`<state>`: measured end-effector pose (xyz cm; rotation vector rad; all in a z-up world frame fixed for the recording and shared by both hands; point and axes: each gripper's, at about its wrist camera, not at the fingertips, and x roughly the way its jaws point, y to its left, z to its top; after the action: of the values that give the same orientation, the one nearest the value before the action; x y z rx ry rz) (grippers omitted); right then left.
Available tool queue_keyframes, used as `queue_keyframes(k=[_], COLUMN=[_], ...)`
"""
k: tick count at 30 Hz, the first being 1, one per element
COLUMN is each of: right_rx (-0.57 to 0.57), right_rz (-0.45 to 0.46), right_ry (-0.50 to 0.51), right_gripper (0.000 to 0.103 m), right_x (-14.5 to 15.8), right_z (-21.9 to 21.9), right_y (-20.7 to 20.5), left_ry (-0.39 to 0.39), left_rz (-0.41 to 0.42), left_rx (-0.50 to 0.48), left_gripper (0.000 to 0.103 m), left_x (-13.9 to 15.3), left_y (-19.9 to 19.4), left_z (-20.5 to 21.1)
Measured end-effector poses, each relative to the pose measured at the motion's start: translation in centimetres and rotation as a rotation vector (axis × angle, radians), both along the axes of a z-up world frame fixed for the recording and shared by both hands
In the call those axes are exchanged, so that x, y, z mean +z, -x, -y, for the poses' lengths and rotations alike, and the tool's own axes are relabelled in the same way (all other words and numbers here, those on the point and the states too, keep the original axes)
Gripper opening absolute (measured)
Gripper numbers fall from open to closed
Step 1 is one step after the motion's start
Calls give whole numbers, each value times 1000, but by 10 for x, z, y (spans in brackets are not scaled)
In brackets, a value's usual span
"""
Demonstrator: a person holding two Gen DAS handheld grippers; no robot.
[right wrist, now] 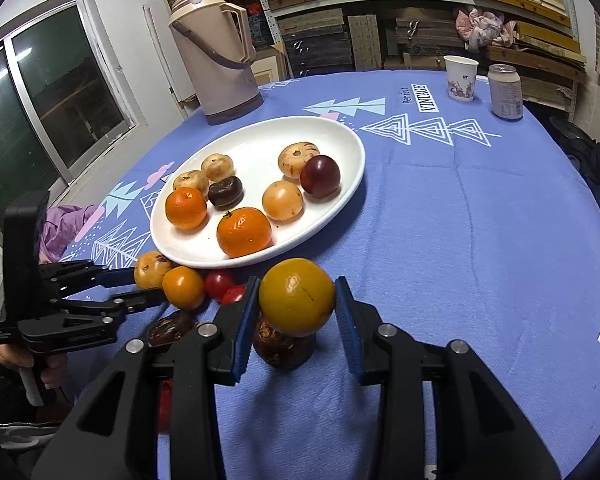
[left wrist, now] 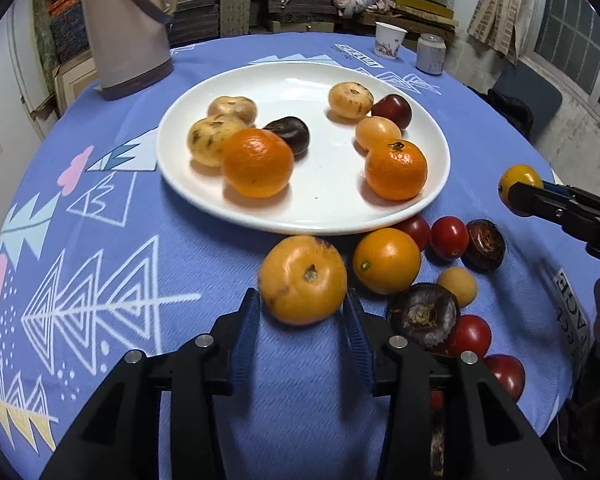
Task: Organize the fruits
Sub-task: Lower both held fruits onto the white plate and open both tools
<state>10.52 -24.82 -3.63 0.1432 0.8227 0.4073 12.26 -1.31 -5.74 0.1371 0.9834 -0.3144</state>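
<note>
A white oval plate (left wrist: 324,208) sits at the centre of a round desk (right wrist: 480,240) draped in a blue woven cloth printed with white triangle trees. It carries two glossy mandarins (left wrist: 258,162), pale speckled fruits and two dark ones in two loose clusters. Just beside the plate's near rim, a pile of loose fruit lies on the cloth: small red tomatoes (left wrist: 449,237), an orange kumquat-like fruit (left wrist: 386,266) and wrinkled dark-brown pieces (left wrist: 424,314). The left hand-held gripper (left wrist: 302,316) has its blue ribbed pads set either side of a blemished orange-tan fruit (left wrist: 302,280) at the edge of that pile, the left pad touching it and the right pad just beside it; whether the pads press cannot be told. The right hand-held gripper (right wrist: 296,306) is clamped on a smooth yellow-orange fruit (right wrist: 297,297), held above the pile. Only the right wrist view shows the hand (right wrist: 40,364) grasping the left tool's handle, a dark sliding window left of the plate and the cloth's full lettering, "Perfect VINTAGE" (right wrist: 424,98), beyond the plate. Behind the plate stand a beige plastic thermos jug (right wrist: 216,56), a floral paper cup (right wrist: 461,78) and a drinks can (right wrist: 505,92) whose label is too small to read.
</note>
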Motion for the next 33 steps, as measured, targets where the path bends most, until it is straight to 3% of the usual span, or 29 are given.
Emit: queue_keyframes(k=[3, 5, 6, 9, 15, 25, 33], right_rx=[9, 12, 13, 16, 23, 47, 103], right_rz=[-3, -5, -5, -8, -10, 20, 80], right_ry=[1, 3, 4, 1, -3, 3, 30], right_gripper=[37, 37, 37, 37, 37, 37, 37], right_x=[-1, -1, -1, -3, -3, 9, 36], right_z=[-1, -2, -3, -3, -4, -11, -35], right_y=[0, 0, 0, -1, 0, 3, -22], left_ry=[-27, -22, -21, -13, 4, 36, 32], left_rz=[13, -1, 1, 22, 35, 91, 140], left_rx=[8, 7, 3, -33, -19, -3, -16], left_gripper=[60, 60, 60, 41, 41, 41, 41], left_x=[-5, -8, -9, -7, -1, 35, 66], left_y=[-9, -15, -17, -14, -10, 4, -25], left_z=[2, 2, 2, 6, 1, -13, -1])
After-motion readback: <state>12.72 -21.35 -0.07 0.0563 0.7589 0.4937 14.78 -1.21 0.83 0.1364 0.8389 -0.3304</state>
